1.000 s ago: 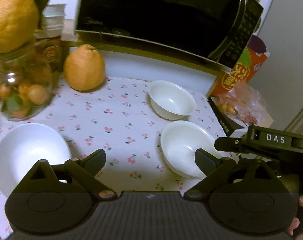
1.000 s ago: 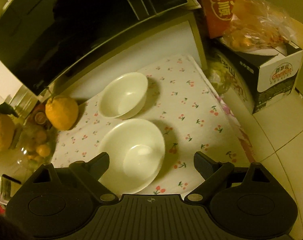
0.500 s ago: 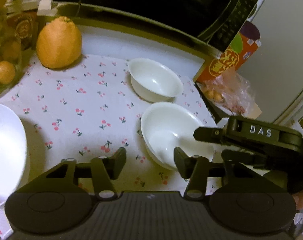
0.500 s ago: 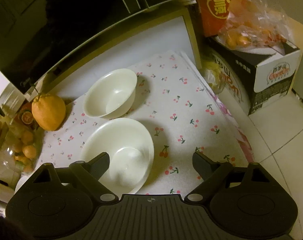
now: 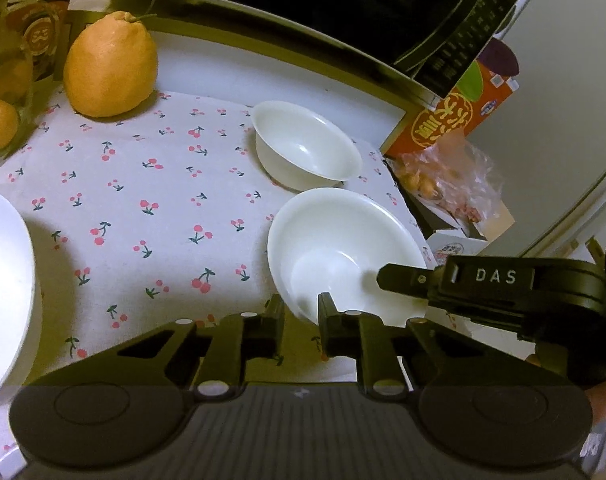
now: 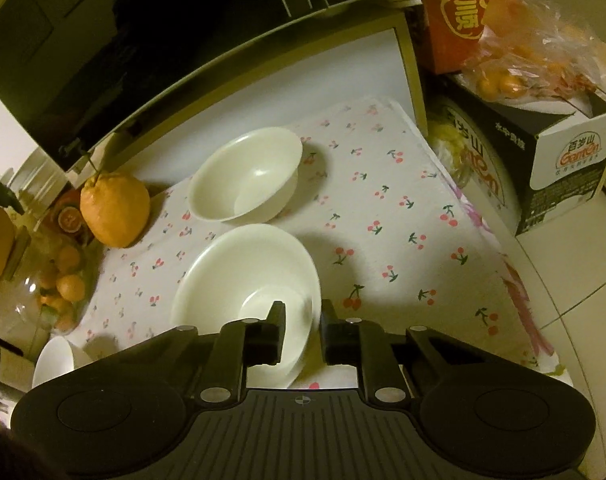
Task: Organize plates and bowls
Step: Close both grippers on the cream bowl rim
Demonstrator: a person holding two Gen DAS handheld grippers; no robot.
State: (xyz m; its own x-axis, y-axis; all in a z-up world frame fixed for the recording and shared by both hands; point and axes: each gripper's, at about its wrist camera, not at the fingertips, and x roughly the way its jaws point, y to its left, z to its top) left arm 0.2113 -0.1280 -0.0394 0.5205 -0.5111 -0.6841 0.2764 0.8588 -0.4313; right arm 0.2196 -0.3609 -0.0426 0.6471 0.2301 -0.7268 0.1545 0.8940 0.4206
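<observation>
Both grippers had closed up a lot compared with a second earlier, when their fingers were spread wide over the cloth. The left gripper [image 5: 301,322] had narrowed onto the near-left rim of the wide bowl [image 5: 343,252], one finger outside the wall and one inside, so it looked clamped on that rim. Same story for the right gripper [image 6: 301,334], which had pinched the near-right rim of the same wide bowl [image 6: 239,276]. My read: the reach was over and the grasp was made, so a two-handed lift was probably next, maybe to nest it with another dish.

From the left camera the wide bowl sat at about 1 o'clock from the fingertips, touching them. The smaller bowl [image 5: 307,146] stood just past it at 12 o'clock, close by, though I couldn't tell if the rims touched. A third white dish [image 5: 5,280] was way over at 9 o'clock on the cherry tablecloth [image 5: 143,208].
</observation>
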